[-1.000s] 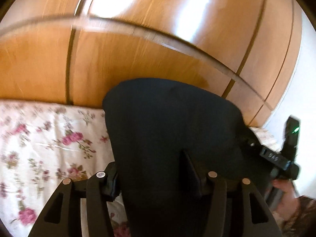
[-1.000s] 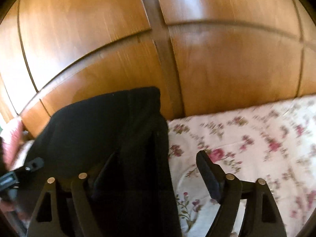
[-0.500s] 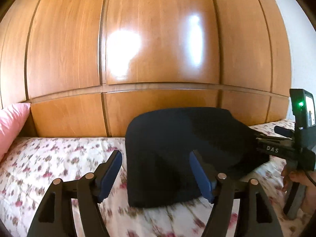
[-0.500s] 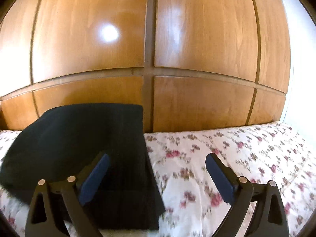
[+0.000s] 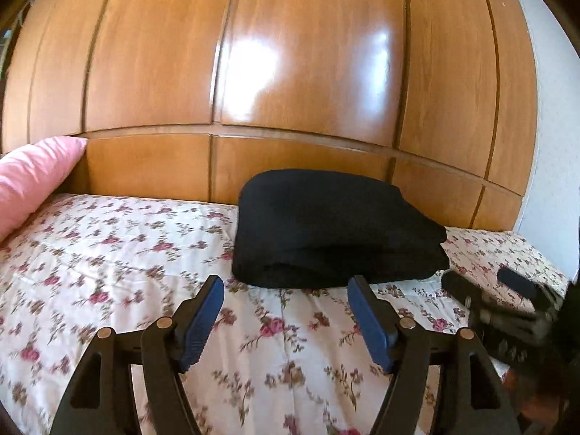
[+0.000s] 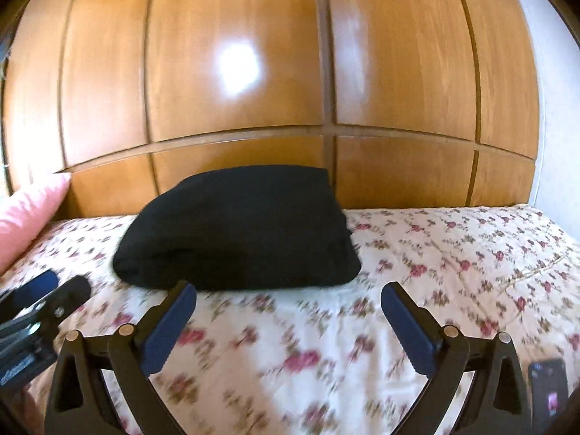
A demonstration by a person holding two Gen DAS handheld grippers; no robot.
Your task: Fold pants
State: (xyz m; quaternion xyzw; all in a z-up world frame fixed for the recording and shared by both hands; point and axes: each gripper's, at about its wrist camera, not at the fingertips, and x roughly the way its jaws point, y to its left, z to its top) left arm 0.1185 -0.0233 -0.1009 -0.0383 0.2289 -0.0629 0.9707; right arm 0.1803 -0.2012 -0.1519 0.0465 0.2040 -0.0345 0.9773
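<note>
On the floral bedspread, folded black pants, pink pillow left, wooden headboard behind

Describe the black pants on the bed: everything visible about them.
The black pants are folded into a compact, thick, roughly rectangular bundle of several stacked layers, whose folded edges show along the near side. The fabric looks soft, matte and dark, with no visible pattern. The bundle lies flat on the floral bedspread, close to the wooden headboard; whether it touches the wood is unclear. Nothing else touches it: both grippers sit short of it, jaws open and empty.
</note>
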